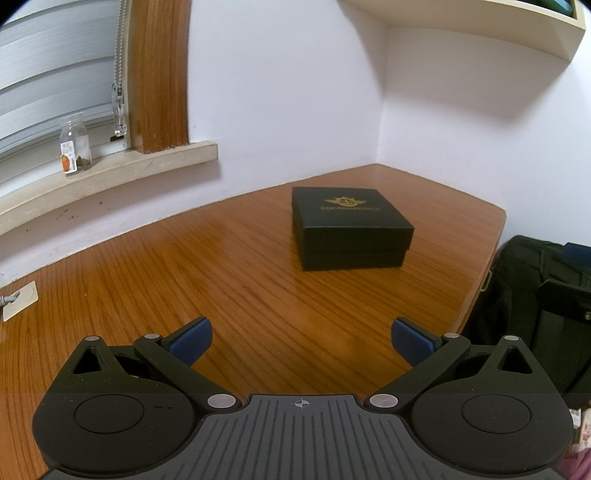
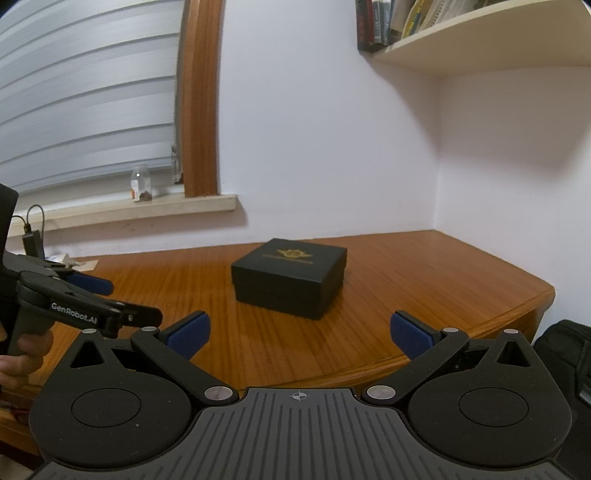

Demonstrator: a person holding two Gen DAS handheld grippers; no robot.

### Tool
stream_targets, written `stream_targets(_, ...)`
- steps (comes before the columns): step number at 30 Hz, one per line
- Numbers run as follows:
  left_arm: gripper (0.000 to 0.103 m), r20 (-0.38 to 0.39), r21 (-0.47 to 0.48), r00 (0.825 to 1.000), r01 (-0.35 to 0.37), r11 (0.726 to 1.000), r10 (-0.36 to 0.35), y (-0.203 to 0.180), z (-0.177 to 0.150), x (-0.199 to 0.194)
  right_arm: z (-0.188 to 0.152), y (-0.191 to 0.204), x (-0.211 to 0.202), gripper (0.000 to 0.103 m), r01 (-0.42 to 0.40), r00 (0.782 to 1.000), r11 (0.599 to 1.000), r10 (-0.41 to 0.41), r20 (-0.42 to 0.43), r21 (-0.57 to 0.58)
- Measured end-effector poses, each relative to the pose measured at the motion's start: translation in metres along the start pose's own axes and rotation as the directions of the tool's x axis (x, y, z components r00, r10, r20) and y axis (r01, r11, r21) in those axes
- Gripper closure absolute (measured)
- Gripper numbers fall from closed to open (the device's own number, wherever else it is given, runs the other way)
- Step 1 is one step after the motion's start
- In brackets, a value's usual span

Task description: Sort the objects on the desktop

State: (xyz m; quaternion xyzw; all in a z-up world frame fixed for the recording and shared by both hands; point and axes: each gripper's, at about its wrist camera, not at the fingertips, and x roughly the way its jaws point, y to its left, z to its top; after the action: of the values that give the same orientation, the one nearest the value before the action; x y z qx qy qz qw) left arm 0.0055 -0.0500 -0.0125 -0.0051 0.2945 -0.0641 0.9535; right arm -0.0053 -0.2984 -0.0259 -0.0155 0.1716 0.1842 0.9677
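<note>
A black square box with a gold emblem on its lid [image 1: 349,227] sits shut on the wooden desk [image 1: 184,266], ahead of my left gripper [image 1: 301,341], which is open and empty with blue pads above the desk. In the right wrist view the same box [image 2: 290,275] lies ahead of my right gripper [image 2: 299,332], also open and empty, near the desk's front edge [image 2: 406,354]. The left gripper [image 2: 90,295] shows at the left of the right wrist view, held in a hand.
A glass jar [image 1: 75,147] stands on the window sill [image 1: 110,173]. A white card with a cable [image 1: 20,304] lies at the desk's left. A black bag [image 1: 535,314] sits beyond the desk's right edge. A wall shelf with books [image 2: 461,33] hangs above.
</note>
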Motion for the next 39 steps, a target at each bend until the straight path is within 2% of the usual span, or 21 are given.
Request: stream_targets(39,0.0,-0.001,-0.003,1.0,-0.001,1.0,0.001,0.0011,0.0007,-0.0009,0.0006,0.0009,0.0004,0.0,-0.009,1.0,1.0,0.01,-0.017,0.022)
